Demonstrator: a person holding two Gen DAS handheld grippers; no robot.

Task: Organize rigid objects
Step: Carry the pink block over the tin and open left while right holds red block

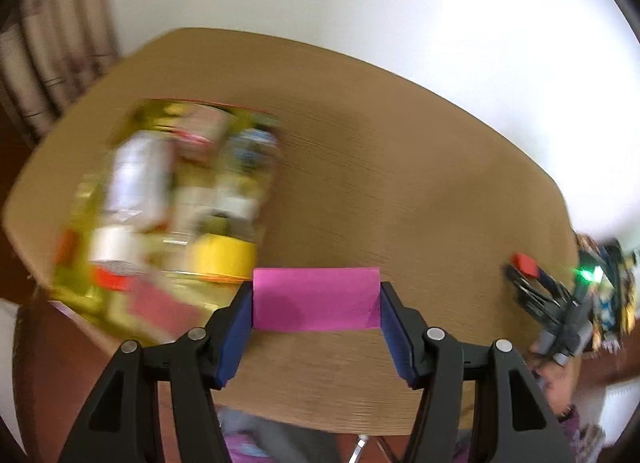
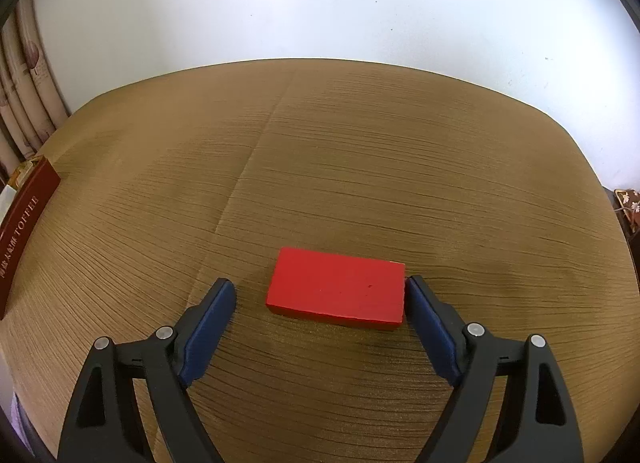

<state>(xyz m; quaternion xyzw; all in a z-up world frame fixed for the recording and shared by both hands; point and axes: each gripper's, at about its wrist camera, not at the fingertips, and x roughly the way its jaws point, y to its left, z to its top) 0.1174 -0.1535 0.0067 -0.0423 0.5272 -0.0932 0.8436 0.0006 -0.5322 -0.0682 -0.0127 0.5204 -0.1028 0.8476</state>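
Your left gripper (image 1: 316, 303) clamped the magenta block (image 1: 315, 299); your right gripper (image 2: 320, 295), spread wide, needed centring around the red block (image 2: 336, 289).

Your table (image 2: 360, 151) is wide and brown, with thin dark wavy lines all over its wood-look top and rounded corners. A faint straight seam runs across it from the far edge toward you.

In your right wrist view, a flat red block (image 2: 336, 289) shaped like a little brick lies flat on the table, near the middle, a bit toward 6 o'clock. Way over at 9 o'clock, a dark red box (image 2: 24, 235) with gold letters sits at the table's edge.

In your left wrist view, that box (image 1: 160, 203) is at 9 o'clock too, open and full of blurry colourful things you cannot make out.
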